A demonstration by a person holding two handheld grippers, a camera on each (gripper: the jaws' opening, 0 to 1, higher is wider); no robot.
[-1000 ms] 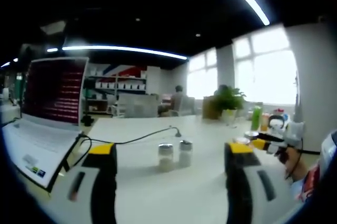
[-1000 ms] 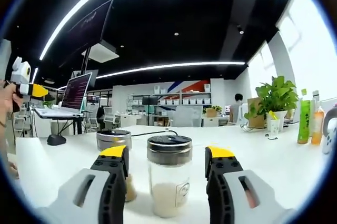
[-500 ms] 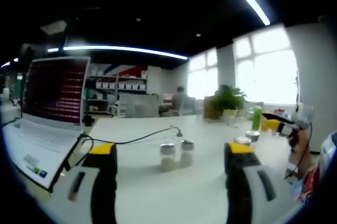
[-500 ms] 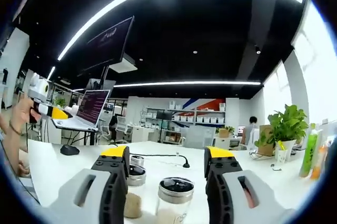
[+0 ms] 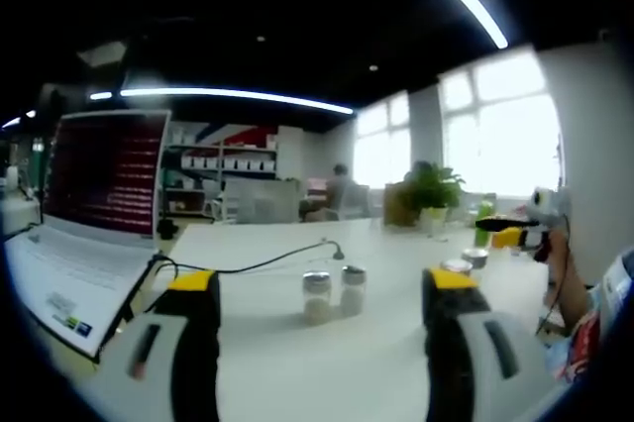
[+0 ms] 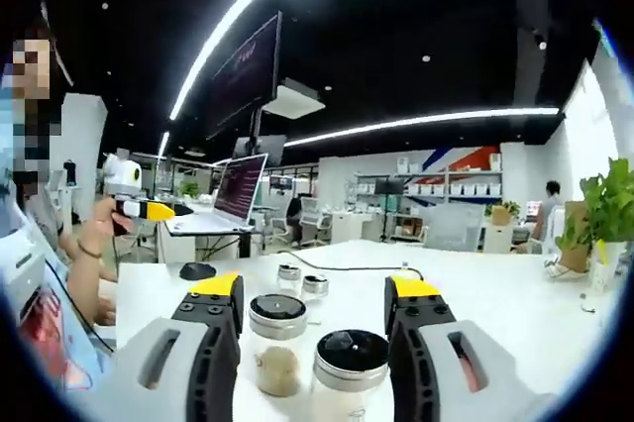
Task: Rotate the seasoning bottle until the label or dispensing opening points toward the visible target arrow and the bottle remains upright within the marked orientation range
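Between the yellow-tipped jaws of the left gripper (image 5: 315, 293), in the left gripper view, two small seasoning bottles (image 5: 332, 292) are standing upright side by side on the white desk (image 5: 297, 363), well ahead of the jaws. Both are clear glass cylinders with metal caps and pale contents, long axis vertical; labels are too small to read, so their facing cannot be told. The jaws are standing wide apart, holding nothing. An open laptop (image 5: 84, 214) with a red-lit screen is sitting at the left, a black cable (image 5: 248, 263) is trailing across the desk, and the right gripper (image 5: 510, 234) is hanging in a hand at the far right.

Seen from above in the right gripper view, the right gripper (image 6: 315, 293) is hovering wide open over the two bottles, whose round dark-topped metal caps are facing the camera; one holds brownish powder. Two similar bottles (image 6: 302, 278) are standing further back, and the left gripper is showing at the left, held in a hand (image 6: 99, 239).
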